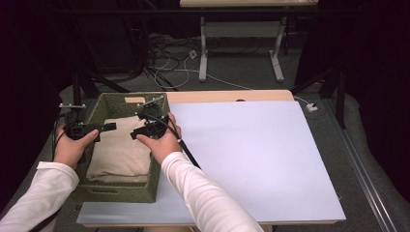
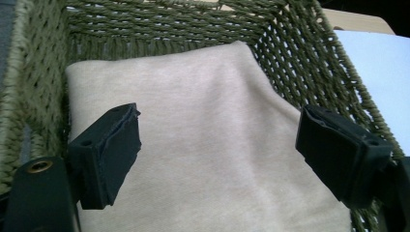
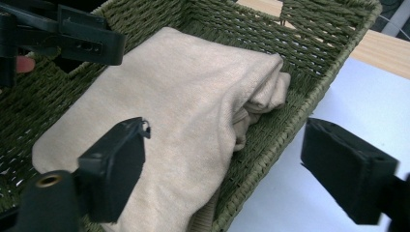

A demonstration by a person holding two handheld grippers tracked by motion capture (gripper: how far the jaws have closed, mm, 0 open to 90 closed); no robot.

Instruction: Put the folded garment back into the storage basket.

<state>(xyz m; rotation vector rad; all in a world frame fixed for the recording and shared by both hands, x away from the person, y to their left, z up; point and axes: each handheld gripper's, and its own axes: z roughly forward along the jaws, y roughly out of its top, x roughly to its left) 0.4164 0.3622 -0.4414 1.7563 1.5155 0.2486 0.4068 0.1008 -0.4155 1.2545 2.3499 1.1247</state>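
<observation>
a: how are your left gripper [image 2: 217,150] jaws standing?

b: they're standing wide, nothing between them, hanging over the beige folded cloth [image 2: 203,145].

a: and your right gripper [image 3: 241,169]?

b: its jaws are gaping wide too, empty, one over the cloth, one out past the rim above the bench [image 3: 367,92].

a: where is the cloth lying?

b: it's lying folded inside the green woven basket [image 1: 159,104], which is sitting at the left end of the bench, your hands flanking it.

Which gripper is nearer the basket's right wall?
Right. The right gripper hovers over the folded cloth beside that wall; the left gripper sits over the basket's left side.
</observation>
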